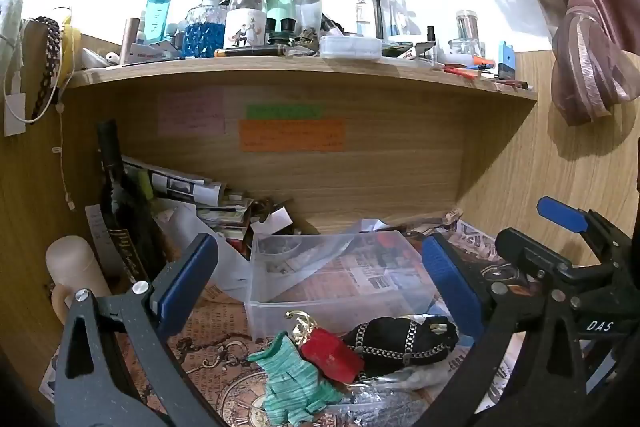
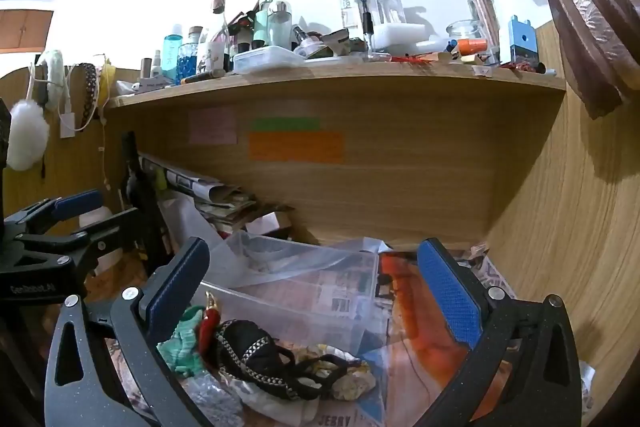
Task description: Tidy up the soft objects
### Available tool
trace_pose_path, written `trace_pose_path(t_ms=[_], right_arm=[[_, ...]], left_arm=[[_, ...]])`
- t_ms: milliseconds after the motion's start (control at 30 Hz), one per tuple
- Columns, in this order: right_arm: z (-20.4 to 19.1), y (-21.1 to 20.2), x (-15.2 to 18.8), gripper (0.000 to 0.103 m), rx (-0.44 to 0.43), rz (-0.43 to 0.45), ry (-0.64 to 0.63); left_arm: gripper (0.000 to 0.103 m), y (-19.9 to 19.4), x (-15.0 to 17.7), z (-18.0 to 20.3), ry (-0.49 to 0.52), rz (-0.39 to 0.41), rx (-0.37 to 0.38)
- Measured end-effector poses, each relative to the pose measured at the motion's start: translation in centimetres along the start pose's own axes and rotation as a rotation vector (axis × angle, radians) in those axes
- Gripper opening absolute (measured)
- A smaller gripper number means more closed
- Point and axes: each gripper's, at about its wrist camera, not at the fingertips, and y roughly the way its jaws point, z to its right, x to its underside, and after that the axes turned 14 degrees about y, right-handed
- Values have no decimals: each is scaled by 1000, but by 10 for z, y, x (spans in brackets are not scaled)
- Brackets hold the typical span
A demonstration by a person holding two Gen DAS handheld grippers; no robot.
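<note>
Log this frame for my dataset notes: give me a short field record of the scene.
setting: wooden desk under a cluttered shelf
container: clear plastic bin, open, on the desk
soft items: green knitted cloth, black chain-trimmed fabric pouch, lying in front of the bin
nearby: small red purse between them
left claw: open, holding nothing
right claw: open, holding nothing

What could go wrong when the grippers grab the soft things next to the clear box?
The black chain-trimmed pouch touches the red piece and the green cloth, so a gripper might lift more than one. Its chains could also snag. The open right gripper hangs close to the thin clear box and might bump it aside.
</note>
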Motion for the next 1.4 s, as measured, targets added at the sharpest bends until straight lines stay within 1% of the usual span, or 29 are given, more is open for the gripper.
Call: trace_pose_path(t_ms=[433, 500, 1400], right_arm=[[1, 0, 0, 103, -5, 2, 14], [1, 0, 0, 103, -5, 2, 14], [-4, -2, 2, 103, -8, 4, 18]], left_arm=[[103, 1, -3, 4, -14, -2, 3], [103, 2, 0, 0, -17, 0, 17], [103, 4, 1, 1, -8, 9, 13]])
